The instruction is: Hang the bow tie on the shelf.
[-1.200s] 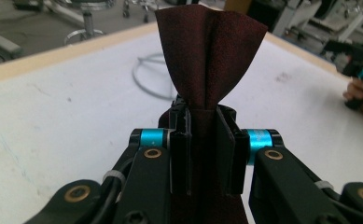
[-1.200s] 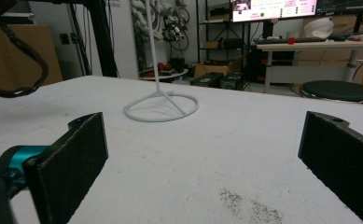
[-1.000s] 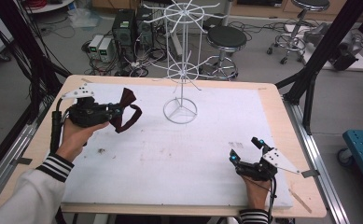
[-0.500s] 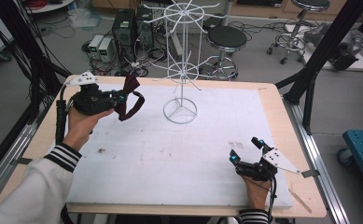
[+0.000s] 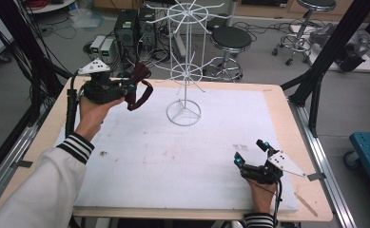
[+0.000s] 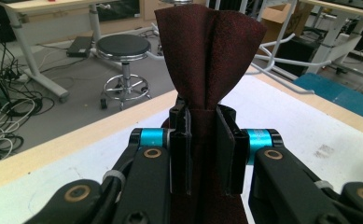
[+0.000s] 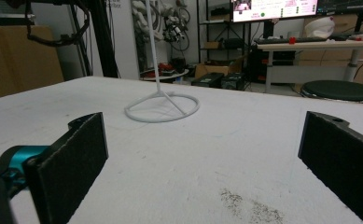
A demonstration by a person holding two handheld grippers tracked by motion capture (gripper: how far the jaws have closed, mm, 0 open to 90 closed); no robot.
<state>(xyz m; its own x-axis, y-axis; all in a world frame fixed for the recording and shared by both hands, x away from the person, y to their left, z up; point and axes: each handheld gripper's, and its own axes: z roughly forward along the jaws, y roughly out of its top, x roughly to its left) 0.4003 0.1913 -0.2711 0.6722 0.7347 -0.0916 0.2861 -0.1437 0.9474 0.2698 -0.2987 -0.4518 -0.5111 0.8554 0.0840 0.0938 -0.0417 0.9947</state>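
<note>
We clench the maroon cloth in our raised left gripper beside the rack, our right gripper resting released.

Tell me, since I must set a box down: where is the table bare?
Bare: the wide white mat between the left gripper and right gripper. Crowded: around the wire rack, where the dark red cloth hangs.

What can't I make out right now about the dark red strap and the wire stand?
- Dark red strap: in the left gripper view its top is cut by the frame edge and its lower end hidden behind the left gripper.
- In the high view the strap's loop is too small to read.
- White wire stand: in the right gripper view its upper arms are cut off by the top edge.
</note>
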